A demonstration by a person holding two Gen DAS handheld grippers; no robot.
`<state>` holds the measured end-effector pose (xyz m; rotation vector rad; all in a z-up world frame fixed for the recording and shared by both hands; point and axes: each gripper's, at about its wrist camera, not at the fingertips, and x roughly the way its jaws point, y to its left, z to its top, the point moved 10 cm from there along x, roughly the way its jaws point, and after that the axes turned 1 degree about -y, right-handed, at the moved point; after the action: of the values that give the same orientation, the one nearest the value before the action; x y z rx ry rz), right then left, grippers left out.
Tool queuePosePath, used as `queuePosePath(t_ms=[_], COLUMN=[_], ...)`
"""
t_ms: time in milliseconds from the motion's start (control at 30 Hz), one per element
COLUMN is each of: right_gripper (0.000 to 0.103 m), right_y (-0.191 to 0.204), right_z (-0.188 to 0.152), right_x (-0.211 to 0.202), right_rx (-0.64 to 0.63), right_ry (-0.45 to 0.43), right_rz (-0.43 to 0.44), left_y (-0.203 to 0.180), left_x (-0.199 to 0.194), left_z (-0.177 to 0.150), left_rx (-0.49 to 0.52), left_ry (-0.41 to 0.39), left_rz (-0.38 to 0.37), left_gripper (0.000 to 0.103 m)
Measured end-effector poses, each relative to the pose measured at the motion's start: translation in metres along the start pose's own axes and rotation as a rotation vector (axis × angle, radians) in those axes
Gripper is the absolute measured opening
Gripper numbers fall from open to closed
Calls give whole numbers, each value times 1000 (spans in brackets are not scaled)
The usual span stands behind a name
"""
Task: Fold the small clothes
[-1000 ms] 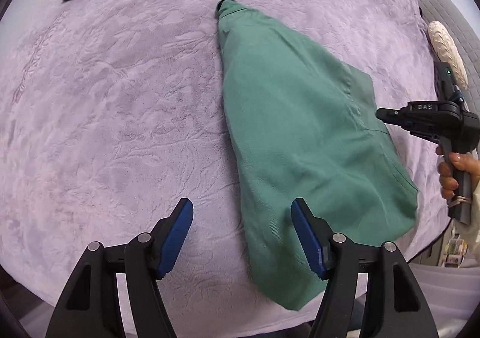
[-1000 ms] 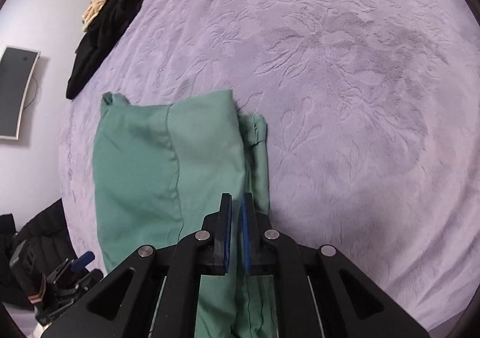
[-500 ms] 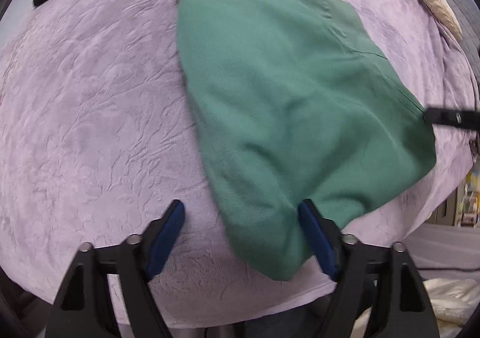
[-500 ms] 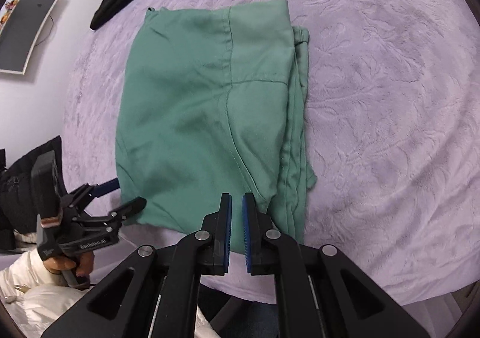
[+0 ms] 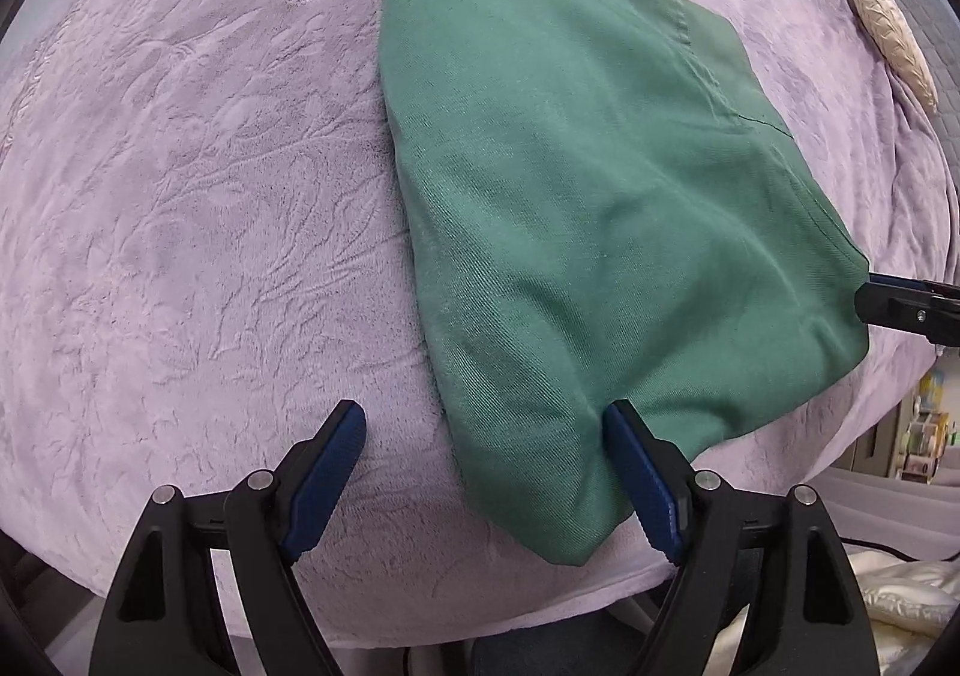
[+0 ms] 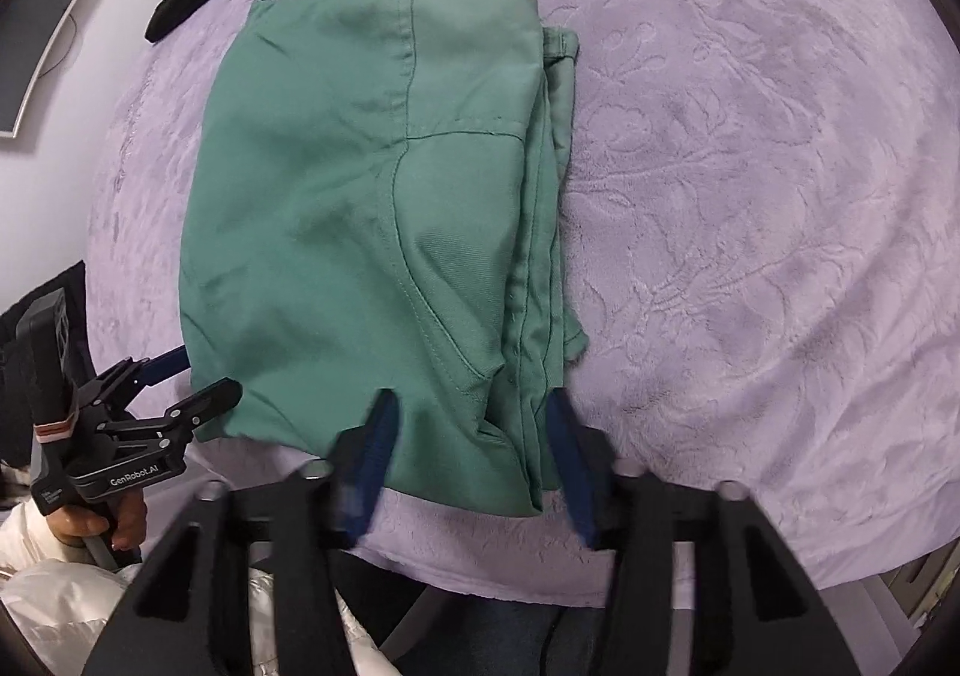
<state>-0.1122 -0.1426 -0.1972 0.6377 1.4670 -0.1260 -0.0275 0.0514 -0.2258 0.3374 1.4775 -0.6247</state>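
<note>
While our left gripper (image 5: 483,439) is hanging wide open and our right gripper (image 6: 471,424) is opening astride the green garment's (image 6: 360,208) lower-centre corner, we are risking pinching only the top layer, unravelling the fold.

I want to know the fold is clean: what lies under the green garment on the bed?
Under the green garment only the lilac bedspread shows. Along its right edge its own lower layers stick out. Anything beneath the middle is covered.
</note>
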Motion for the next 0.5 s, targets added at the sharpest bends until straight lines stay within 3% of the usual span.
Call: queuePosePath(t_ms=[33,300,367,500], right_gripper=[14,14,14,14], right_y=[-3,-35,-35,-36], right_z=[-2,-11,-11,-11], right_x=[4,39,46,46], right_rx=[20,133,155,165], right_ry=[7,44,47,50], right_rz=[6,14,24,31], left_y=[0,-2,-2,-3], left_x=[0,3,4,4], left_z=[1,2,3,4], left_rx=[1,3,7,15], left_ry=[0,2,2,5], left_rz=[1,-9,5,10], left_gripper=[83,83,88,89])
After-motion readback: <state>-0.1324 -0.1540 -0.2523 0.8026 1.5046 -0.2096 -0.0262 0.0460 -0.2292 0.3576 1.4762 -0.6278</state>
